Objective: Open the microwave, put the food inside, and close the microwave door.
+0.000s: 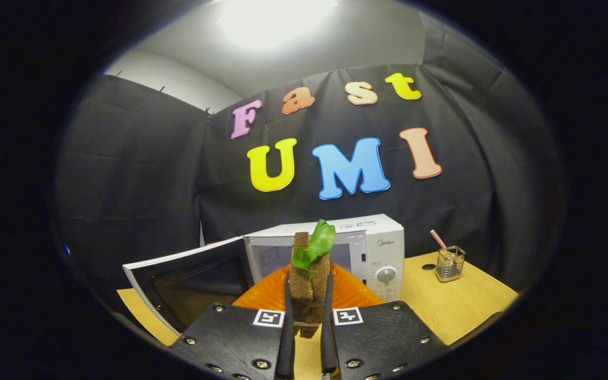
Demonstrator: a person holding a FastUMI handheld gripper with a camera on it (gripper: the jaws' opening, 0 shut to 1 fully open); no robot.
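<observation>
A white microwave (372,240) stands on the wooden table beyond my fingers, its door (188,279) swung open to the left. My gripper (308,303) is shut on a brown sandwich (308,287) with a green leaf (317,244) sticking out of its top, held upright between both fingers. Behind the sandwich lies an orange plate (354,293), between me and the microwave's open cavity.
A small metal wire holder (449,263) with a striped straw stands on the wooden table (462,306) to the right of the microwave. Black cloth walls close the booth behind and to the left.
</observation>
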